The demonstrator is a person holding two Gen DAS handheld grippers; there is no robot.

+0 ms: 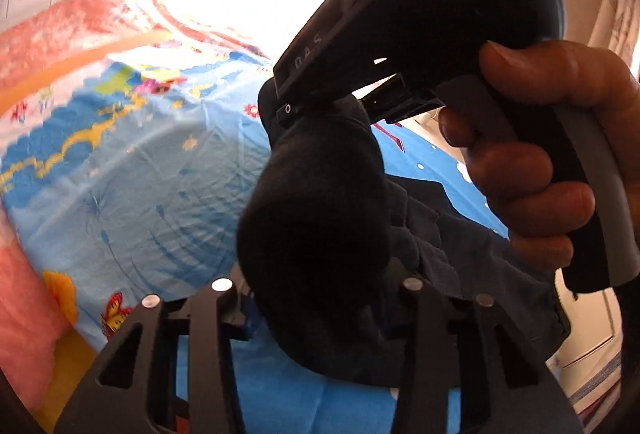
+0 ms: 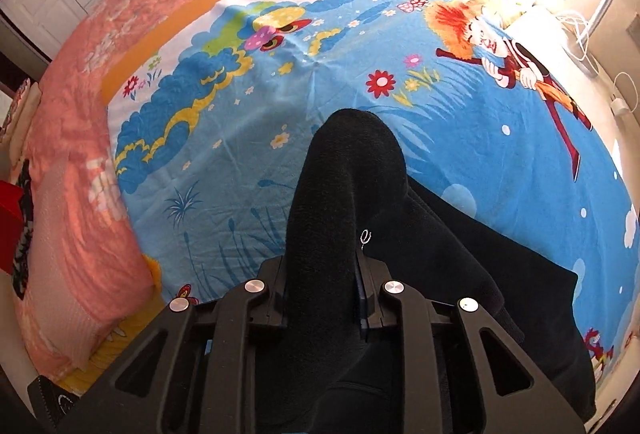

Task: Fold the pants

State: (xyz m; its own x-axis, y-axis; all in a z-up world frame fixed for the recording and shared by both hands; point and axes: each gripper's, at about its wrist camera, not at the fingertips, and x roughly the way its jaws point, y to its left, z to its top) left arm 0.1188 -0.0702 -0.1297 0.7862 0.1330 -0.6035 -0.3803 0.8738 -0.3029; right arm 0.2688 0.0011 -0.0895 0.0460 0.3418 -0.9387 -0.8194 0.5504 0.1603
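Looking along the left gripper (image 1: pixel 316 290), a thick roll of the dark pants (image 1: pixel 316 202) sits between its jaws, apparently clenched, though the fabric hides the pads; close ahead the right gripper (image 1: pixel 308 114), held by a hand (image 1: pixel 540 154), bites the same bunch from above. From the right wrist, the jaws are plainly clamped on a raised fold of pants (image 2: pixel 340 218), the rest trailing right over the cartoon sheet (image 2: pixel 200 114). Judged, this is the lift before a fold; next, carry the bunch across evenly. Fingertips and the garment's far end are hidden.
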